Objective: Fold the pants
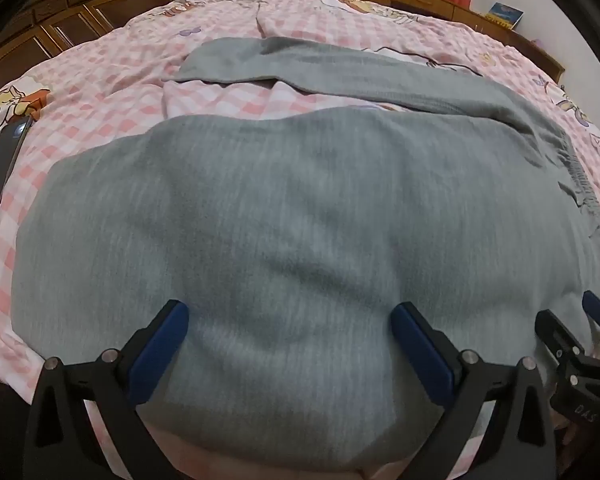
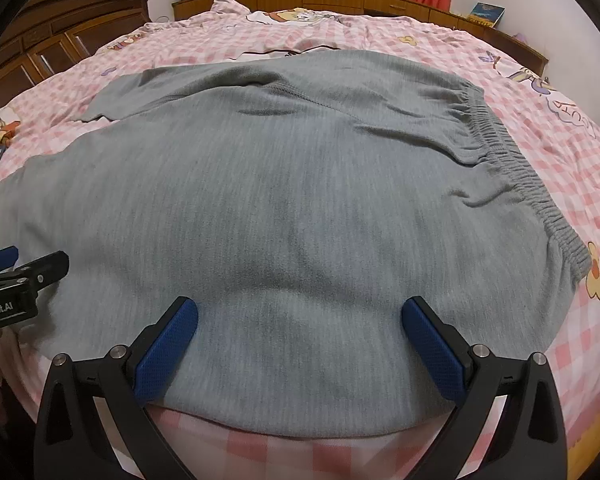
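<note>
Grey pants lie spread on the bed, legs running left. The far leg is angled away from the near one. The elastic waistband is at the right. My left gripper is open over the near leg, close to its front edge, with only flat fabric below its blue pads. My right gripper is open over the seat of the pants, near their front hem. Each gripper shows at the edge of the other's view: the right gripper, the left gripper.
The bed has a pink checked cover with cartoon prints. A dark phone lies on it at the left. A wooden wardrobe stands at the back left, low wooden cabinets and curtains behind, a book at the back right.
</note>
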`<state>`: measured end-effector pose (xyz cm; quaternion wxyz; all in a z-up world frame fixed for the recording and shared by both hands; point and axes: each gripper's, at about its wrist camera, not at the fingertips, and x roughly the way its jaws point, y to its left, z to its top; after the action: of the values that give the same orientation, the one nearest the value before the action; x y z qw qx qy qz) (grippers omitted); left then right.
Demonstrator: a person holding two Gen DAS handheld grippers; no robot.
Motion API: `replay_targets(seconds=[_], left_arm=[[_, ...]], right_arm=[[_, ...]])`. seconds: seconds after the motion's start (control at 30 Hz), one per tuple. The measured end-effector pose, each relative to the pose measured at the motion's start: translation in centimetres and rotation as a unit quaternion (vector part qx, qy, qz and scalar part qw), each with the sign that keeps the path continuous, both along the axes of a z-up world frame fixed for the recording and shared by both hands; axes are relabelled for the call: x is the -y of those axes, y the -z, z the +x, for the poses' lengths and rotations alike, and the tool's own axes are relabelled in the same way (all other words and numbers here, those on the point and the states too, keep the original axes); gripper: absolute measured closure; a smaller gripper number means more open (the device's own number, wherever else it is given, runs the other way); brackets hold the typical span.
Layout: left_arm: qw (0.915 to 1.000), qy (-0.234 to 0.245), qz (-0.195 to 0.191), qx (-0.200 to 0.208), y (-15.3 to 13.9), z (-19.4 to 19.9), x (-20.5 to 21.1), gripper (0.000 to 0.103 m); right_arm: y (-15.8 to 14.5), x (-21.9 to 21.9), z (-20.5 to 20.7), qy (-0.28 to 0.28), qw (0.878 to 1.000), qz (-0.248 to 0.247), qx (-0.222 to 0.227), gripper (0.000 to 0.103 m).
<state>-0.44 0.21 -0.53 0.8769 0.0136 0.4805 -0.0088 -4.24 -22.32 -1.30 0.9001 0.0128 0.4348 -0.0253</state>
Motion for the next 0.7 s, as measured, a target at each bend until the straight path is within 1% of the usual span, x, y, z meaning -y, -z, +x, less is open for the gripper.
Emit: replay_targets(seconds=[0.3,0.7], left_arm=[[1.0,0.001,0.002,0.004,0.06,0.08,0.08,0.0],[1.0,0.002,0.0,0.003,0.17,-0.02,0.12,0.0]], right_arm=[[0.22,-0.05,-0.07,-0.001,1.0,-0.006,0.006,0.0],[0.38,-0.19,-0.12,-0.002,1.0,-0.01,0.001,0.0]])
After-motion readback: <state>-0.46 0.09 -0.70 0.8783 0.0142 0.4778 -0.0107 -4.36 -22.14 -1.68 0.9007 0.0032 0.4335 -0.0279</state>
